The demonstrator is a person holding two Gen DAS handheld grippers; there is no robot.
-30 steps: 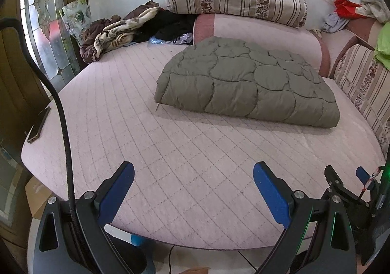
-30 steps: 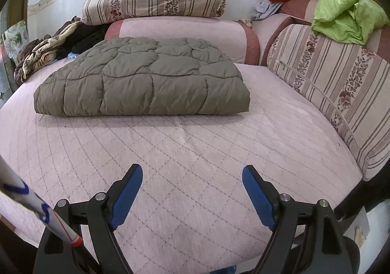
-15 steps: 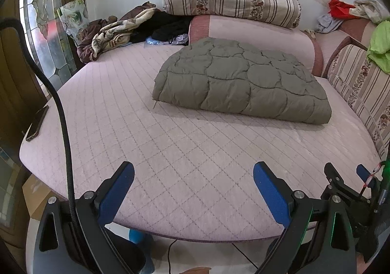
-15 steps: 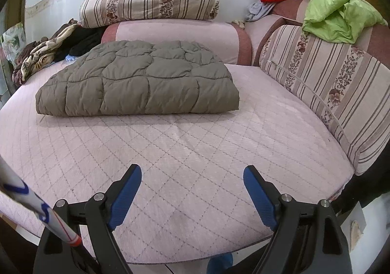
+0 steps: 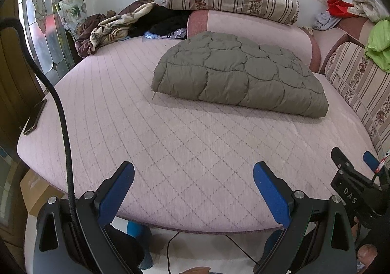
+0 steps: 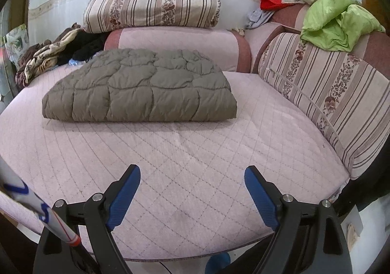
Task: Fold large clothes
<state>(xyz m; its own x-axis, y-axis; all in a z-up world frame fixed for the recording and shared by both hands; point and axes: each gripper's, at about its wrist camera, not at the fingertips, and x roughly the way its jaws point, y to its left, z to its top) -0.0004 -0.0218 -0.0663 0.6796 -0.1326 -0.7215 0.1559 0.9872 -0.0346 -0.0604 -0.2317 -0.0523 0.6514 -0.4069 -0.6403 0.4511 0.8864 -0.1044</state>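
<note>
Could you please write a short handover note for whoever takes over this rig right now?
Left gripper: jaws open, empty, hovering over the near edge of the pink quilted mattress.
Right gripper: jaws open, empty, likewise at the near edge.
The grey-brown quilted padded garment lies folded into a compact bundle toward the back of the mattress, untouched by either gripper.
Done: this fold looks finished.
Left: possibly other clothes, such as the crumpled lime-green garment on the striped cushion.

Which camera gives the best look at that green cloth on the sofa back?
The right wrist view: the green cloth shows whole, crumpled over the striped backrest. The left wrist view catches only part of it at the right edge.
</note>
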